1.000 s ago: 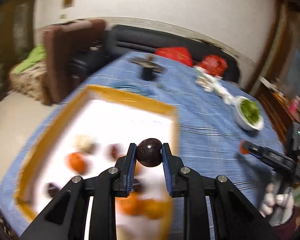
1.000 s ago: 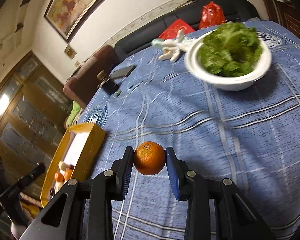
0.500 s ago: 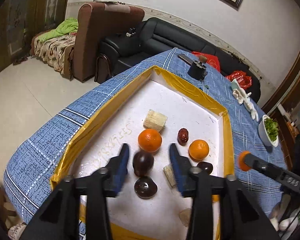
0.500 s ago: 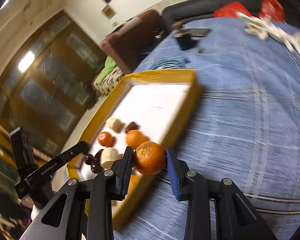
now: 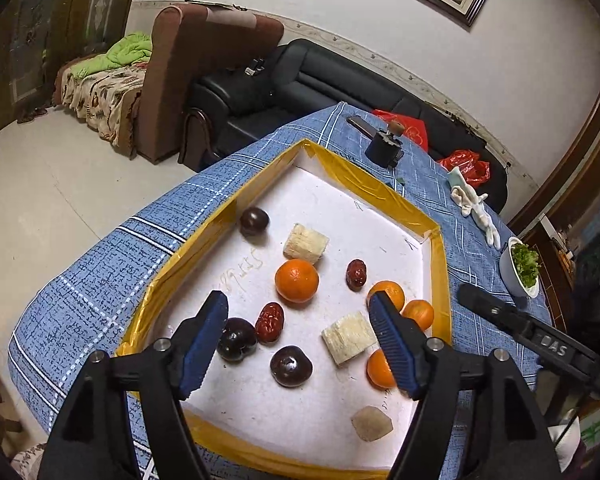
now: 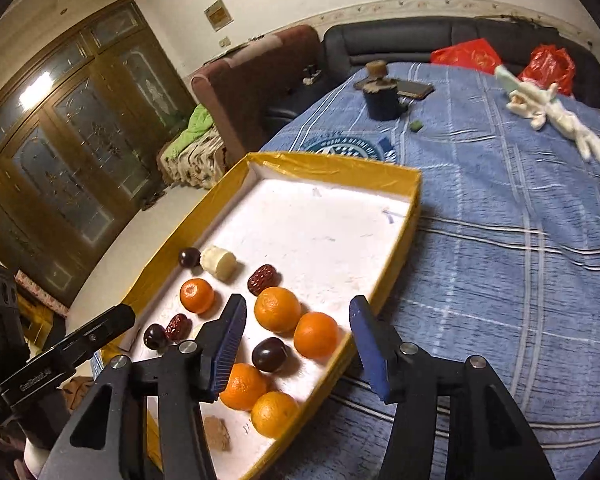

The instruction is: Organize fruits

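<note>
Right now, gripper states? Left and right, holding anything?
Left gripper: open, holding nothing, over the tray.
Right gripper: open, holding nothing, over the tray's near corner.

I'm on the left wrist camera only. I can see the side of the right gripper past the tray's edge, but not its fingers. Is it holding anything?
Observer: No. The right gripper is open and empty, over the near end of the tray.
Operator: The left gripper hides part of the orange cluster. How many oranges in all?
Observer: Five in the right wrist view. The nearest orange lies against the yellow wall.
Operator: What shows between the right gripper's fingers?
Observer: A dark plum and a second orange, side by side on the tray floor.
</note>
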Demonstrator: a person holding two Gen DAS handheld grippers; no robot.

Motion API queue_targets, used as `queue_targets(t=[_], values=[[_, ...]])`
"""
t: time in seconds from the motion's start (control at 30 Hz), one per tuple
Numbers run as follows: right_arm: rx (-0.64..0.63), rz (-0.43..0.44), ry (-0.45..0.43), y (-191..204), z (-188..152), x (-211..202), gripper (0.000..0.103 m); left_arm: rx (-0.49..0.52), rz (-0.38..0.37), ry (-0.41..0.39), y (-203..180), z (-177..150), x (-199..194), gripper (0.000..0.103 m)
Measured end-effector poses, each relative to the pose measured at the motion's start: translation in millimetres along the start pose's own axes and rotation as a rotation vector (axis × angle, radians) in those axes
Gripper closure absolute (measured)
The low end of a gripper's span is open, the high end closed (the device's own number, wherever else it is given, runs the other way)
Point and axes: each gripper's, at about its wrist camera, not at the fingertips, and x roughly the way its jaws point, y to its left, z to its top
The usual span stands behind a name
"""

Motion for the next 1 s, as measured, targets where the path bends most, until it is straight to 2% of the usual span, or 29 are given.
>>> queue_targets(t=[0.17, 0.27, 0.5, 0.67, 1.0], values=[[0.023, -0.040, -0.044, -13.5, -16.7, -30.5, 0.039, 0.046, 0.025, -0.021, -15.4, -3.5, -5.2, 0.029], [0.034, -0.069, -0.038, -21.5, -30.7, -41.8, 0.039, 0.100, 0.041, -0.033, -33.3, -8.6, -7.8, 0.027], [0.049, -0.160, -0.060, -30.5, -61.7, -63.7, 0.036, 0.244, 0.122, -0.067, -85.2, -29.1, -12.9, 0.013], [0.014, -0.231, -0.068, -33.1, -76.4, -70.9, 0.035, 0.273, 0.139, -0.052, -103.4, -37.5, -11.3, 0.010], [-0.003, -0.230, -0.043, -38.4, -93.5, -71.3, 0.034, 0.309, 0.166, -0.007, -119.3, -50.8, -4.2, 0.010]])
